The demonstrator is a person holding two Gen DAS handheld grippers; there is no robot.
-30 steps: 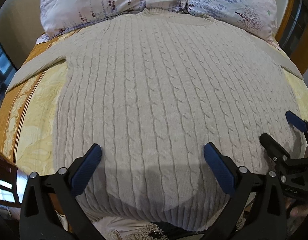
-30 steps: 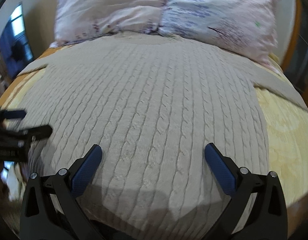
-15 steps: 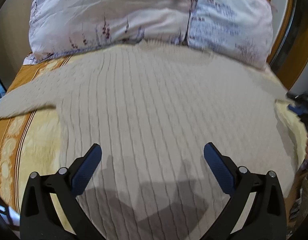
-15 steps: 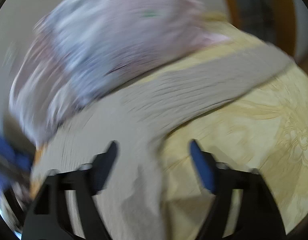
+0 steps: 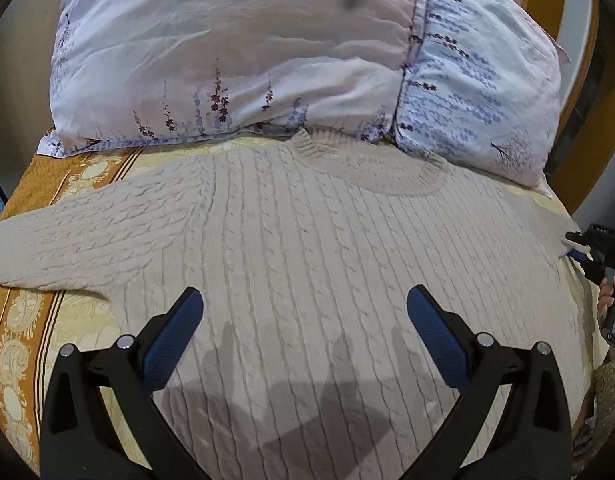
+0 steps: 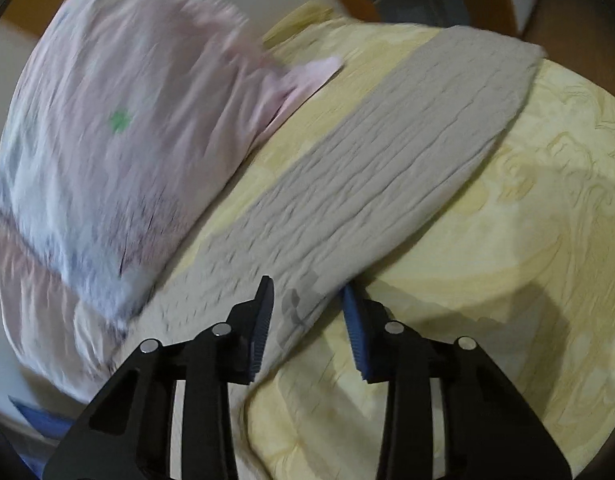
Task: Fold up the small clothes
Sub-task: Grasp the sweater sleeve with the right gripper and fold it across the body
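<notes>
Cream cable-knit wool fills the left wrist view: a sweater (image 5: 307, 248) lies flat, front up, on a yellow and orange patterned bedspread (image 5: 23, 320). The left gripper (image 5: 303, 312) hovers over the sweater's body with its jaws spread wide and nothing between them. One sleeve (image 5: 75, 240) stretches out to the left of the tool, and the ribbed collar (image 5: 387, 176) lies ahead of it, touching a floral pillow (image 5: 247, 60). The knit looks thick, soft and floppy, fairly heavy for a garment; it will likely sag and stretch if lifted by one point, so a pinch at a cuff or shoulder seam seems wisest. The right gripper (image 5: 579, 254) shows at the far right edge, at the sweater's side.

Seen from the right wrist, blurred by motion, the other sleeve (image 6: 407, 168) runs ahead and to the right across the bedspread (image 6: 527, 240). The right gripper (image 6: 307, 316) has its jaws partly open, straddling the sleeve's near edge close to the armpit, not clamped. The pillow (image 6: 119, 120) sits to the left, near the sleeve but apart from it; it crowds the collar end and may hinder a fold toward the neck.
</notes>
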